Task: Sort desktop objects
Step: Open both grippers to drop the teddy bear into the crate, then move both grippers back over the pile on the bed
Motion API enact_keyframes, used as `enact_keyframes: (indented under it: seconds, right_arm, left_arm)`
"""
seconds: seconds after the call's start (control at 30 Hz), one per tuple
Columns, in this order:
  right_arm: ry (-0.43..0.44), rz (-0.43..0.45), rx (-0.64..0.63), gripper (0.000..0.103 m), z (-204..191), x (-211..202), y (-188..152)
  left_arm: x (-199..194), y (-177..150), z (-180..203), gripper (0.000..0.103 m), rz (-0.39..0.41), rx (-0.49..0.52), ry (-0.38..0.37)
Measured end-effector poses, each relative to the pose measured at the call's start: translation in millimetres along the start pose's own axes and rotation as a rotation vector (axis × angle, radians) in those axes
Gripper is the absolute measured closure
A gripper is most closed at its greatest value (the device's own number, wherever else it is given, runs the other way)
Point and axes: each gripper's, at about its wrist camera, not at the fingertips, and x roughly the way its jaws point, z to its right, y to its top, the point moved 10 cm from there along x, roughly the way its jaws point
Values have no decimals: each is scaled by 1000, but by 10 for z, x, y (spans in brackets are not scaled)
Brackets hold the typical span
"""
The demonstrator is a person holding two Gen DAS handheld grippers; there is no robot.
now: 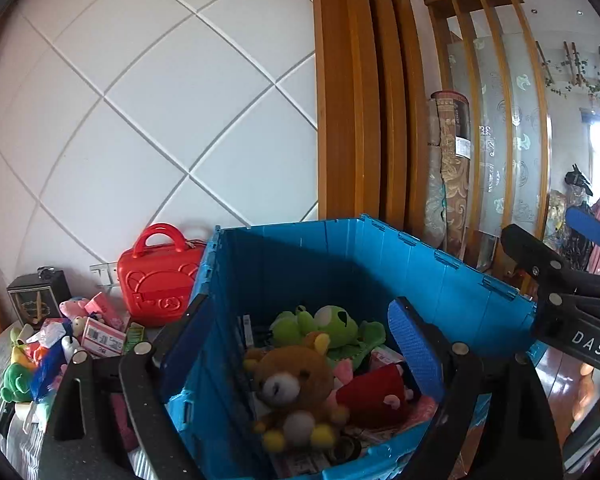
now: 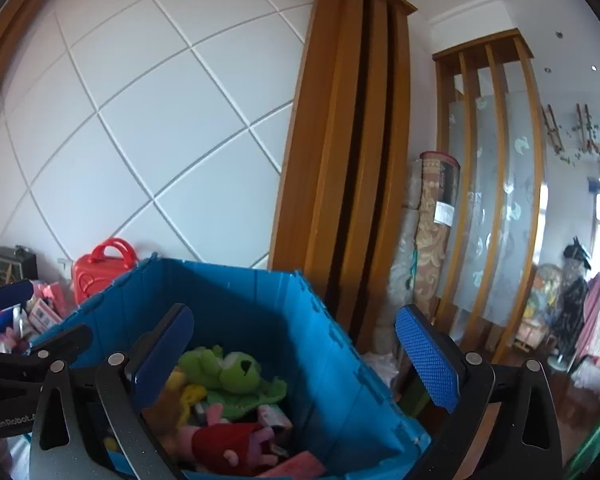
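Hovering over blue crate (image 1: 380,264), left gripper (image 1: 296,344) & right gripper (image 2: 296,360) both wide open, empty; plush toys (image 1: 296,392) inside overlap, lower ones hidden.

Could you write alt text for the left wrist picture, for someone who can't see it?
Open left gripper above a blue plastic crate holding a brown teddy bear and a green plush frog. A red plastic toy case and loose toys sit to the left.

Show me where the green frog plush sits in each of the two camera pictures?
Left wrist view: green frog plush sits centre, behind the brown bear.
Right wrist view: the frog sits lower centre-left.
Shared landmark: the blue crate holding it.
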Motion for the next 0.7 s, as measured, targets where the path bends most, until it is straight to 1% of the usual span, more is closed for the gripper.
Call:
enact_keyframes:
  seconds: [0.17, 0.33, 0.53, 0.7]
  right_arm:
    - [40, -5, 29, 0, -136, -82, -46]
    - [114, -15, 16, 0, -507, -162, -108]
    - [237, -37, -7, 0, -1137, -219, -163]
    - [326, -43, -22, 0, -1768, -256, -133]
  left_arm:
    - [-207, -19, -180, 13, 19, -15, 51]
    - [-447, -69, -501, 13, 33, -44, 123]
    - [-681, -207, -1018, 13, 30, -76, 220]
    - [-850, -423, -1620, 13, 2, -109, 303]
